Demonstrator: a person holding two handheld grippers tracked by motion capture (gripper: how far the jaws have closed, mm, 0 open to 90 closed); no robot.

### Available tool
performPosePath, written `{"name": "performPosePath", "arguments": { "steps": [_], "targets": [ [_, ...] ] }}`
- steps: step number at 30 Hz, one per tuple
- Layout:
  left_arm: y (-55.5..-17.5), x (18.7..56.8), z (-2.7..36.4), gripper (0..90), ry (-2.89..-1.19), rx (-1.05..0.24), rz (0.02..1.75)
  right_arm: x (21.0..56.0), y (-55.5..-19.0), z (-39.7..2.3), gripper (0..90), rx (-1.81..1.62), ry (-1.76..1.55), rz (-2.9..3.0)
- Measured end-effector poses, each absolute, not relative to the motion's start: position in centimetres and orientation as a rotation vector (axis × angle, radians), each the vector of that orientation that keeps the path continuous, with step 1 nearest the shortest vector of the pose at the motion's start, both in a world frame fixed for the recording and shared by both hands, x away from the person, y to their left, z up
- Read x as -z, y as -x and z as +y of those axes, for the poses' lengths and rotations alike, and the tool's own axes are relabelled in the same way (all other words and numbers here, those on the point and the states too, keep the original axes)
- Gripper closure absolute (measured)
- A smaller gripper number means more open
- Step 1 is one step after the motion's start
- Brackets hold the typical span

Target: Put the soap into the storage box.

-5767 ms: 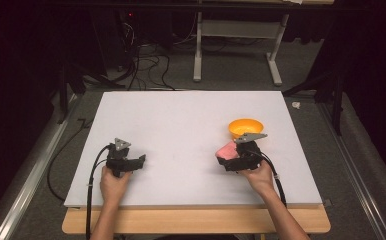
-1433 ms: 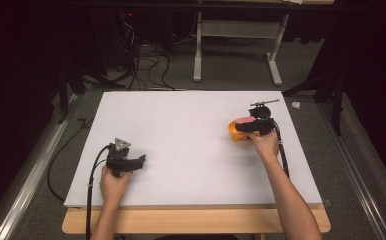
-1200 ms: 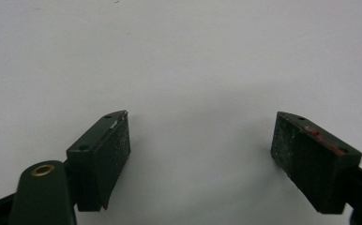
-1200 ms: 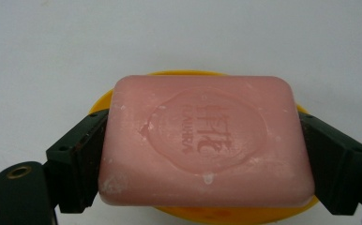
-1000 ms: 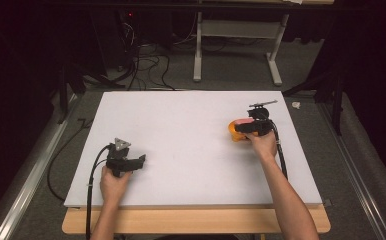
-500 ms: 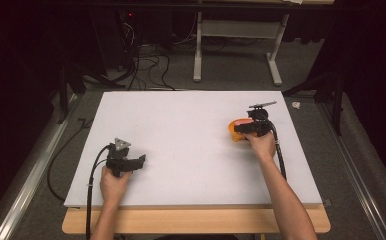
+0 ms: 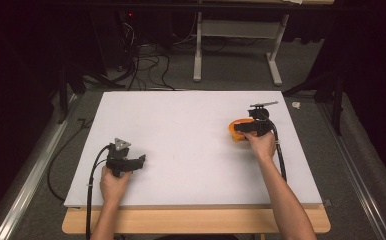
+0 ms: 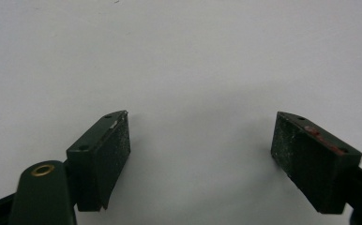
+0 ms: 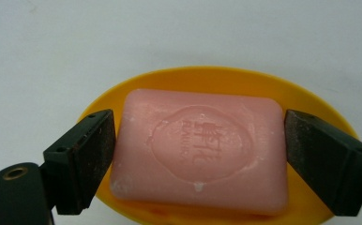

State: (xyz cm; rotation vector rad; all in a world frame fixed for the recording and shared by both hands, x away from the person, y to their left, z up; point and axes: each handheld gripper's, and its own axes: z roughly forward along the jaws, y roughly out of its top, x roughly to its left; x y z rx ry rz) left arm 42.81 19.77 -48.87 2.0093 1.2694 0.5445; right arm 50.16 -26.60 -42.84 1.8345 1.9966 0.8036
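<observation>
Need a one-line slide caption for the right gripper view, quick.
Right tongs bracket a pink soap bar lying in a yellow dish on the white table.

Counter (image 7: 191,130): flat white top on a light wooden base, its front edge showing below the white sheet; surface plain and unmarked. One yellow dish (image 7: 236,131) rests directly on it toward the right side; a pink soap bar (image 9: 200,150) lies in the dish.

Dim room, grey carpet floor (image 7: 231,70), white table legs (image 7: 197,55), tangled cables (image 7: 146,65)
</observation>
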Motion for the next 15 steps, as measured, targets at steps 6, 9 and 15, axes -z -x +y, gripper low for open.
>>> {"name": "performPosePath", "arguments": {
  "steps": [6,9,15],
  "targets": [
    [-42.8,48.9,19.8,20.4,-2.009,-0.545,1.269,41.9,-49.5,-26.9,14.5,-0.845,-1.786,1.985],
    [-42.8,48.9,19.8,20.4,-2.01,-0.545,1.269,41.4,-49.2,-26.8,14.8,-0.863,-1.76,1.983],
    [-42.8,48.9,19.8,20.4,-2.009,-0.545,1.269,40.5,-48.1,-26.4,17.4,-0.912,-1.665,1.995]
  ]
}}
